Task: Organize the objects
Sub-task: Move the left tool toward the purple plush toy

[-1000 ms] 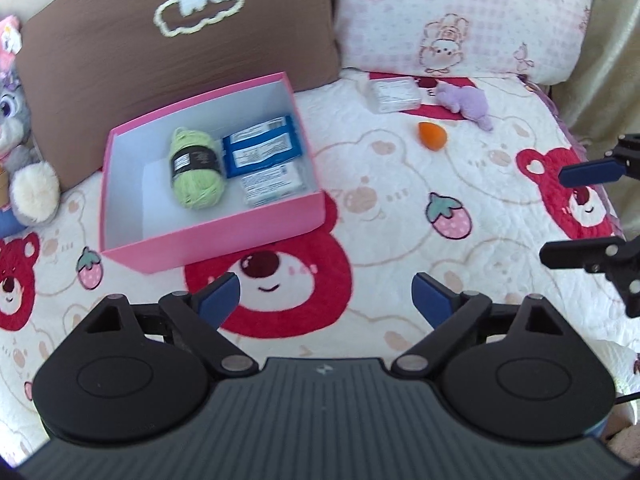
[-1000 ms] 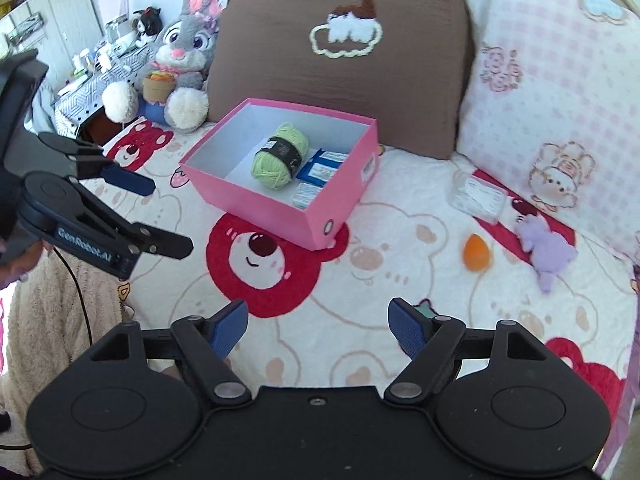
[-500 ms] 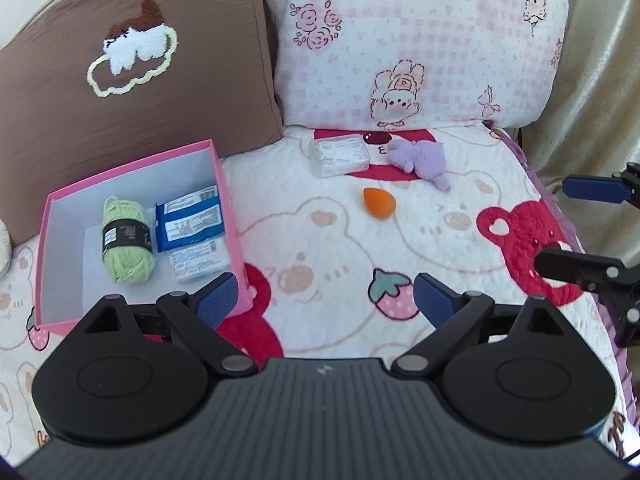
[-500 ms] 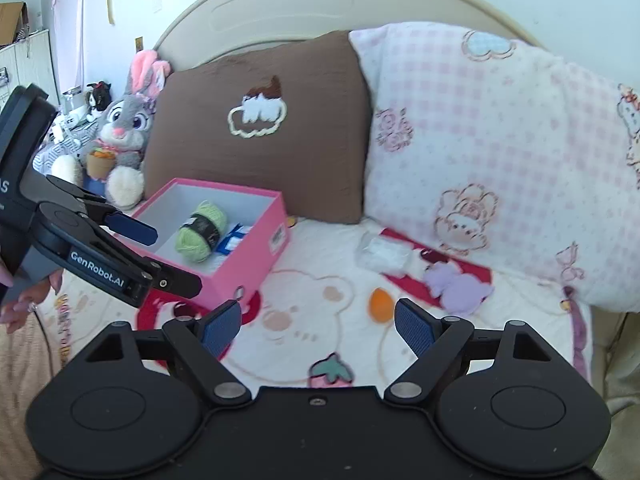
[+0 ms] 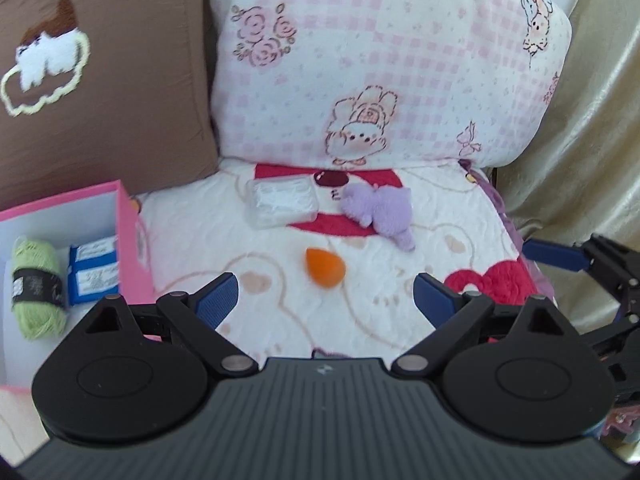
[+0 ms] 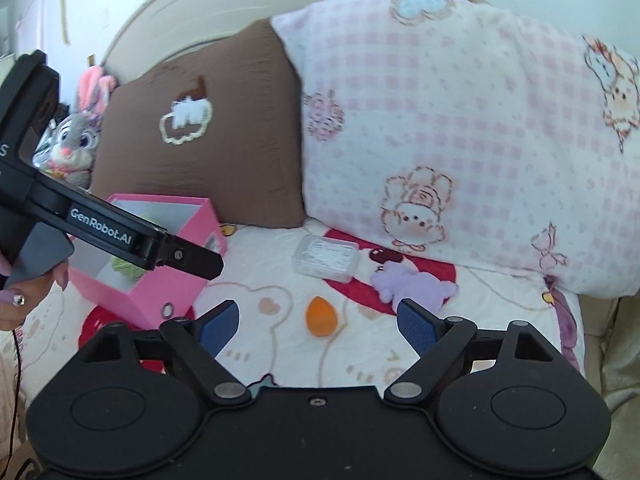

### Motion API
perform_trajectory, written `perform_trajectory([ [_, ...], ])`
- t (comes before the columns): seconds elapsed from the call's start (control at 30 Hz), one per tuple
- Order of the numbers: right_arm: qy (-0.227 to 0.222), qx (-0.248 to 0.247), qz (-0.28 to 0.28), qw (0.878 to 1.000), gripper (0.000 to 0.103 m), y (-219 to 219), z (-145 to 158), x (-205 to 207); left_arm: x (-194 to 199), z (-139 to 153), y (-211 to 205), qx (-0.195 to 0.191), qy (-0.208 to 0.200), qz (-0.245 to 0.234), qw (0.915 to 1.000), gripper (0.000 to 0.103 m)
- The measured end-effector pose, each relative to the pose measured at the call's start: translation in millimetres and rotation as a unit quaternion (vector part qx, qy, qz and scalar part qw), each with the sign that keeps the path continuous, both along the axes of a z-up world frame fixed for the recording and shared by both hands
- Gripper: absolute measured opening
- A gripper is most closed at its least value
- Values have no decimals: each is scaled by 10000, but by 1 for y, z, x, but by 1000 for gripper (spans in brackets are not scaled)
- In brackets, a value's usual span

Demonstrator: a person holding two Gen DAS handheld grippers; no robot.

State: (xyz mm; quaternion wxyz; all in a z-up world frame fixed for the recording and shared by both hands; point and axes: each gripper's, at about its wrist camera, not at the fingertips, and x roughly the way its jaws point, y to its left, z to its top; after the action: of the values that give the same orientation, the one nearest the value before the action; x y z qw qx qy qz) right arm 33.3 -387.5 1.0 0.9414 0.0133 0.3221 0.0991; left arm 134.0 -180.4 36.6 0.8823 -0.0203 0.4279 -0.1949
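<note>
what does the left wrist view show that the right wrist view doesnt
Only the left wrist view shows inside the pink box: the whole green yarn ball beside blue packets.

Only the right wrist view shows the grey bunny plush and curved headboard.

Both show the orange makeup sponge, clear plastic case, purple plush and both pillows.

A home bedroom. Shown by a bed (image 6: 256,280) with a curved headboard (image 6: 192,12), a quilted cover printed with red bears and strawberries, a brown pillow (image 6: 208,128) and a pink checked pillow (image 6: 460,128) propped against it, a grey plush rabbit (image 6: 78,144) in the corner, and a beige curtain (image 5: 592,120) alongside.
</note>
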Motion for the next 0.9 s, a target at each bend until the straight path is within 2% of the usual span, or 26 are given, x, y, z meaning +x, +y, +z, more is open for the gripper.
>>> perform_trajectory([
  [0.13, 129, -95, -259, 9995, 89, -6, -15, 20, 22, -10, -7, -549, 36, 125, 9984, 95],
  [0.4, 221, -283, -344, 9988, 89, 0, -27, 38, 51, -32, -15, -877, 183, 62, 9960, 93],
  [0.57, 83, -371, -329, 9987, 89, 11, -42, 61, 58, -42, -18, -815, -164, 106, 9965, 93],
  [0.77, 41, -605, -457, 9971, 89, 7, -62, 84, 75, -59, -24, -927, -110, -76, 9956, 93],
  [0.9, 207, -464, -670, 9965, 89, -8, -75, 94, 84, -74, -29, -1082, 31, 46, 9941, 93],
])
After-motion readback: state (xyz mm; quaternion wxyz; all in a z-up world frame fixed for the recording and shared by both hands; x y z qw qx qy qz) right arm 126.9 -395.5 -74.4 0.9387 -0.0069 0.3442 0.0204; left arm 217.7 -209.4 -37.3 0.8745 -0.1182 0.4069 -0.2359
